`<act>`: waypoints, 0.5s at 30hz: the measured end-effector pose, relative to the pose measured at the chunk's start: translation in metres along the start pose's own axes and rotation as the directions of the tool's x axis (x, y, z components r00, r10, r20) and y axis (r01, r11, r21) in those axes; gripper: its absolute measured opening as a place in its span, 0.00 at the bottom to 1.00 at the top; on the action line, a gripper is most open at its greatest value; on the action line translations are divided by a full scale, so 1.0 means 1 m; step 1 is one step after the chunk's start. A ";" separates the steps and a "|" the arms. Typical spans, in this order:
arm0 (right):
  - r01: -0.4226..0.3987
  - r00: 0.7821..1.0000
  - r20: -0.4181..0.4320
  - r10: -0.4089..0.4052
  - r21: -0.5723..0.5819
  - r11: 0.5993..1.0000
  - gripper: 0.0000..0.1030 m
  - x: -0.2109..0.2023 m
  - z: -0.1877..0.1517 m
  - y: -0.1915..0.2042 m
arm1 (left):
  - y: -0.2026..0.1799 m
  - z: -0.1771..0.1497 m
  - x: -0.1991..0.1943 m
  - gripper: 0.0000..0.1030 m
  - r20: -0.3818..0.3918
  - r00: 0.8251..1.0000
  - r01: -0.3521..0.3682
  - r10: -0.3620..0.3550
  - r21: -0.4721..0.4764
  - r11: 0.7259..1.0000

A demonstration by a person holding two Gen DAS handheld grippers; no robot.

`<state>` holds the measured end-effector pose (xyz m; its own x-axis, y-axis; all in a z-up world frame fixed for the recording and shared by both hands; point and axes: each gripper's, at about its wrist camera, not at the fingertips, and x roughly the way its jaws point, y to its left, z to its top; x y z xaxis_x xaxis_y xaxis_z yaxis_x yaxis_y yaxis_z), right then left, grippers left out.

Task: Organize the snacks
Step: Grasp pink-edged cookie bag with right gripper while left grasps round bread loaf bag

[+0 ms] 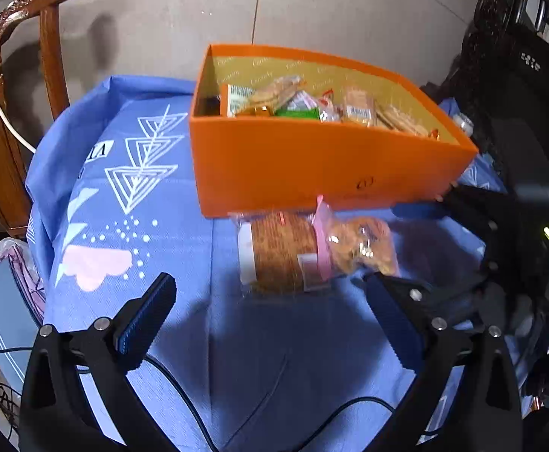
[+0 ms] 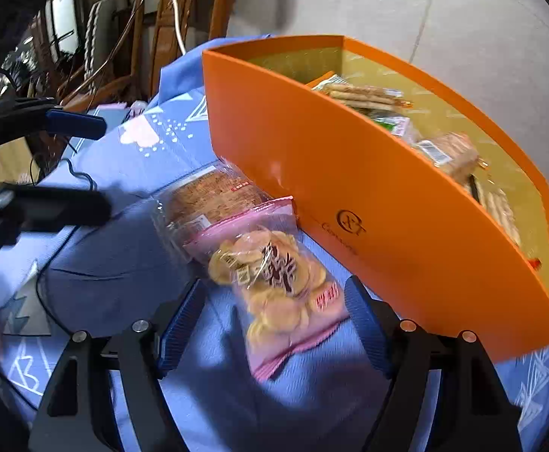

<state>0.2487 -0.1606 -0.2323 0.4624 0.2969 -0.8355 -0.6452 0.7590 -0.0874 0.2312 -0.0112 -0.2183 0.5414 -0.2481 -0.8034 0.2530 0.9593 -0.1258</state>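
An orange box (image 1: pixel 312 165) stands on the blue tablecloth and holds several wrapped snacks (image 1: pixel 312 103); it also shows in the right wrist view (image 2: pixel 368 207). In front of it lies a pink-trimmed clear bag of round crackers (image 1: pixel 357 245), next to a brown-labelled packet (image 1: pixel 278 248). My left gripper (image 1: pixel 270 301) is open and empty, just short of the packets. My right gripper (image 2: pixel 274 312) is open, its fingers on either side of the cracker bag (image 2: pixel 274 282), not closed on it. The brown packet (image 2: pixel 210 196) lies beyond the bag.
Carved wooden chairs (image 1: pixel 18 75) stand at the table's left, with a white cable. Dark furniture (image 1: pixel 519 75) is at the right. Black cables (image 1: pixel 184 395) trail across the cloth (image 1: pixel 123 207). The left gripper's fingers (image 2: pixel 74 124) show at the left of the right wrist view.
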 end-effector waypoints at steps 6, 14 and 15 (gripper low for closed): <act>-0.015 1.000 -0.026 0.014 -0.061 0.998 0.74 0.023 0.005 -0.002 | -0.003 -0.004 0.005 0.96 -0.039 0.999 0.012 -0.012 -0.001 1.000; -0.031 0.998 -0.048 0.029 -0.030 0.999 0.75 0.040 -0.005 -0.004 | -0.009 -0.005 0.009 0.96 -0.054 0.998 0.010 -0.009 0.003 1.000; -0.036 0.998 -0.049 0.035 -0.019 0.999 0.75 0.040 -0.004 -0.005 | -0.009 -0.005 0.009 0.96 -0.054 0.999 0.009 -0.009 0.004 1.000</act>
<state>0.2680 -0.1551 -0.2679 0.4090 0.2947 -0.8636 -0.6729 0.7367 -0.0673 0.2296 -0.0210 -0.2269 0.4954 -0.2487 -0.8323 0.2607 0.9565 -0.1307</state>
